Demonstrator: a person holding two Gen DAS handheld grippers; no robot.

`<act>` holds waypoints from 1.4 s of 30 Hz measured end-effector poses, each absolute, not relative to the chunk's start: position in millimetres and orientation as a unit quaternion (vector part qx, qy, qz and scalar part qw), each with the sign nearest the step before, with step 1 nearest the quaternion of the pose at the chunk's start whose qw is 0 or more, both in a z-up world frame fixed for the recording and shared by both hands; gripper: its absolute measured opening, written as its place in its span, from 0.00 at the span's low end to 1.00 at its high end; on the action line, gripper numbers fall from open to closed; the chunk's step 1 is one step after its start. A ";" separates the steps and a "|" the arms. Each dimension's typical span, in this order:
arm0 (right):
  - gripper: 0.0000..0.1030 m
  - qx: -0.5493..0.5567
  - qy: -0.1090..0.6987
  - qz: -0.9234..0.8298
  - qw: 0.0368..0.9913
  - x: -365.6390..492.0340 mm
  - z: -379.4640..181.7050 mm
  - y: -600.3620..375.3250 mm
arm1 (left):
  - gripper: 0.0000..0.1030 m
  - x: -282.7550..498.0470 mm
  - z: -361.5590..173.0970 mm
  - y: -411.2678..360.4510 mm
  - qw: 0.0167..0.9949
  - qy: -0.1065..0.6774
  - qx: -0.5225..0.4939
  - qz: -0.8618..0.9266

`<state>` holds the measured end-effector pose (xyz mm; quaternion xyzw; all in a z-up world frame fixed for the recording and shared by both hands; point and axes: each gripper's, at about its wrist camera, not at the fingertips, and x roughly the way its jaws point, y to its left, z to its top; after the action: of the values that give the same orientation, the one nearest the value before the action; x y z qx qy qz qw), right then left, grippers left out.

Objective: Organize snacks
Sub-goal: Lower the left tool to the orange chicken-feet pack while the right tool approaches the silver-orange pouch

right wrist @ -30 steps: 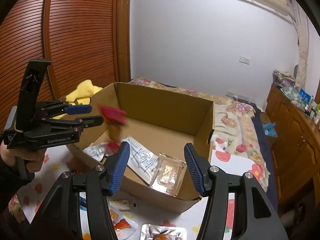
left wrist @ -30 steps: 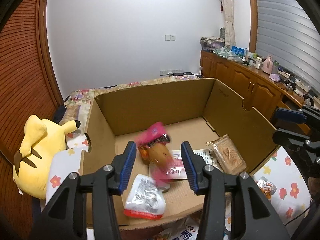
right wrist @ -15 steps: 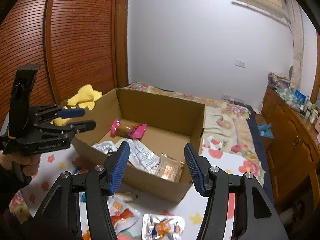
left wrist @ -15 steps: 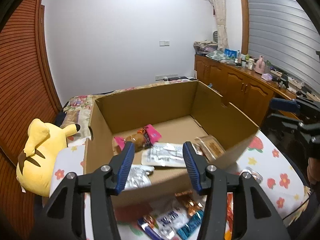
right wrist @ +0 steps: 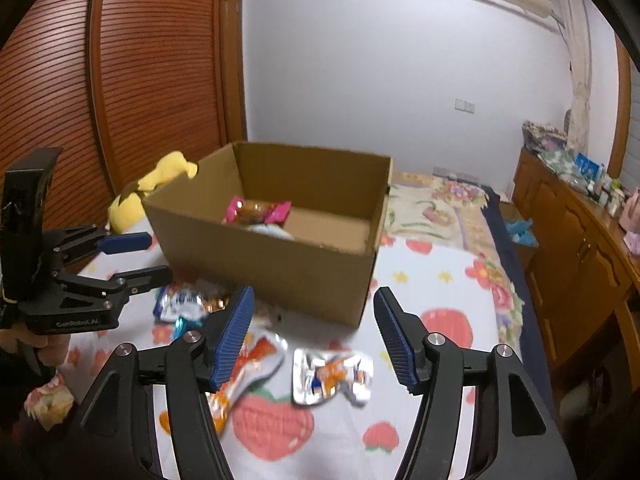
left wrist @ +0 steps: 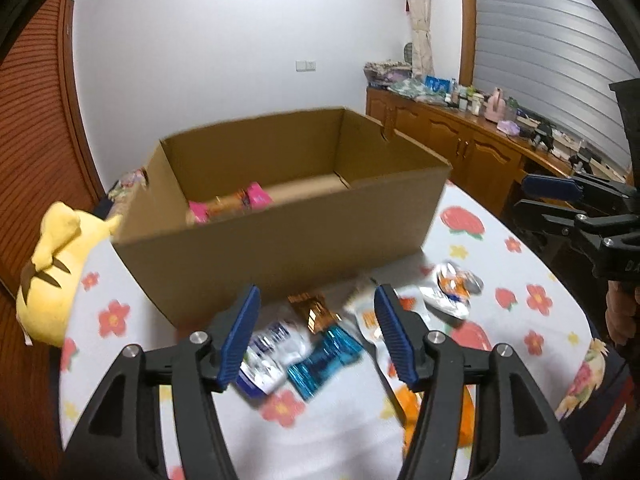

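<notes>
Both wrist views face the cardboard box (left wrist: 280, 240) closely, from opposite corners.

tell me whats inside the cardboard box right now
Inside the cardboard box: a pink-wrapped snack and part of a pale packet beside it. The near wall covers the rest of the floor.

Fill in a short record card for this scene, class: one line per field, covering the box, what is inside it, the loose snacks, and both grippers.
Box: cardboard box, open top, on the flowered sheet
Inside box: pink snack; other contents mostly hidden
Loose snacks: silver packet, blue packet, orange packet, all in front of the box
Left gripper: open, empty
Right gripper: open, empty
Beside box: yellow plush toy
</notes>
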<state>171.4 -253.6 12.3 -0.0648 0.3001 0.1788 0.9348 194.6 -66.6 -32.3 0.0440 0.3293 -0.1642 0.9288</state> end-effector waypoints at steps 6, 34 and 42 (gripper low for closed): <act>0.71 -0.063 0.328 0.173 0.927 166.7 -14.4 -259.1 | 0.59 178.3 -56.7 -79.8 0.919 0.352 0.040 -0.173; 0.81 -0.056 0.435 0.174 0.882 223.1 -102.0 -261.0 | 0.63 165.4 -90.9 -85.6 0.904 0.385 0.027 -0.185; 0.84 -0.066 0.443 0.157 0.880 229.3 -107.1 -258.6 | 0.63 163.7 -86.8 -88.1 0.904 0.383 0.026 -0.189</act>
<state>229.3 -258.6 -107.1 -0.0664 0.4430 0.1572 0.8801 163.7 -88.1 -86.8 0.0258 0.3826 -0.1889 0.9040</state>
